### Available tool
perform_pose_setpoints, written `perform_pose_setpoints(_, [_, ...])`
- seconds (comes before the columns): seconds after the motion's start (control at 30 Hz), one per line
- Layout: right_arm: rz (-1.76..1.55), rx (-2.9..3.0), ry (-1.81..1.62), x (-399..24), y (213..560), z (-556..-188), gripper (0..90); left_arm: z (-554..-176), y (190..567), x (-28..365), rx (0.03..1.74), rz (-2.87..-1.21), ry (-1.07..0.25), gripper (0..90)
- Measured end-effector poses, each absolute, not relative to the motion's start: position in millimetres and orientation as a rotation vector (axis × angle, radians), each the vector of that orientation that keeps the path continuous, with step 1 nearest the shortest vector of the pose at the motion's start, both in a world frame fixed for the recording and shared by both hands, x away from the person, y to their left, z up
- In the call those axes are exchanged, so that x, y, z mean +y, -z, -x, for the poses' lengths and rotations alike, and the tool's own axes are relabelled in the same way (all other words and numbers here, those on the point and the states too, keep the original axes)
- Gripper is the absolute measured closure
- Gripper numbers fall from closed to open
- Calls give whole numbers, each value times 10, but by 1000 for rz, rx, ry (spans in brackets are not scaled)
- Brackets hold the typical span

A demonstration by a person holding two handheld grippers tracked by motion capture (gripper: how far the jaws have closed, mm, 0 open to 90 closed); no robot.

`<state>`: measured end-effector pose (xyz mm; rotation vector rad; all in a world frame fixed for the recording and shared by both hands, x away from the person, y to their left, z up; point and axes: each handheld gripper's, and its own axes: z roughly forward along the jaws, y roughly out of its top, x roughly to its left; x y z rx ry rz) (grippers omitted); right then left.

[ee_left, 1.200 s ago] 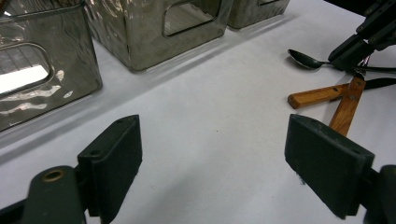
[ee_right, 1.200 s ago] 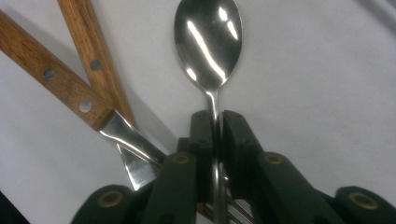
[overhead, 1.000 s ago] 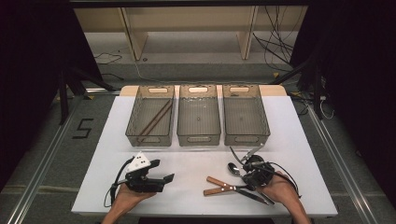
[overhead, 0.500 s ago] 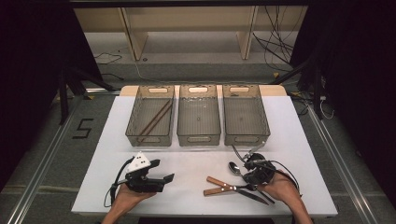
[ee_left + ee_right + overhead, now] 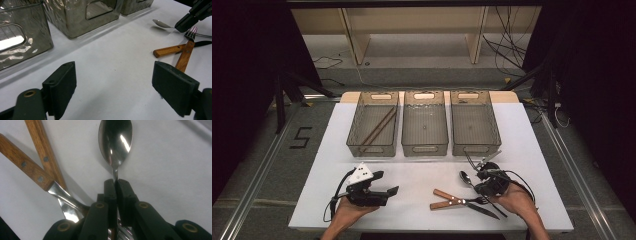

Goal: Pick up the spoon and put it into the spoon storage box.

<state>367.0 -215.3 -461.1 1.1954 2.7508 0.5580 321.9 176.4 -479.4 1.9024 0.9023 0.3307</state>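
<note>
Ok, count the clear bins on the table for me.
3, in a row at the table's far side: left bin holding chopsticks, middle bin, right bin. None looks hidden.

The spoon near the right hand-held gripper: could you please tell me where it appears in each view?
High view: spoon, lower right, beside the right hand-held gripper.
Left gripper view: top right.
Right gripper view: top centre, neck clamped.
Shared landmark: wooden-handled fork.
</note>
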Motion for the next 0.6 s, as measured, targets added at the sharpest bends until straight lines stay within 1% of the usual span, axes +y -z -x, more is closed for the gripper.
perform_pose_setpoints(0.27, [-1209, 2746, -562, -2180, 4601, -3676, 866, -3215, 4789, 1758, 899, -1903, -330, 195])
perform_pose_setpoints(0.37, [-1210, 2714, -559, -2192, 4580, -3674, 900, -3214, 4789, 1757, 899, -1902, -328, 196])
perform_pose_setpoints(0.6, [-1206, 2720, -550, -2219, 4578, -3685, 900, -3212, 4794, 1738, 891, -1910, -328, 196])
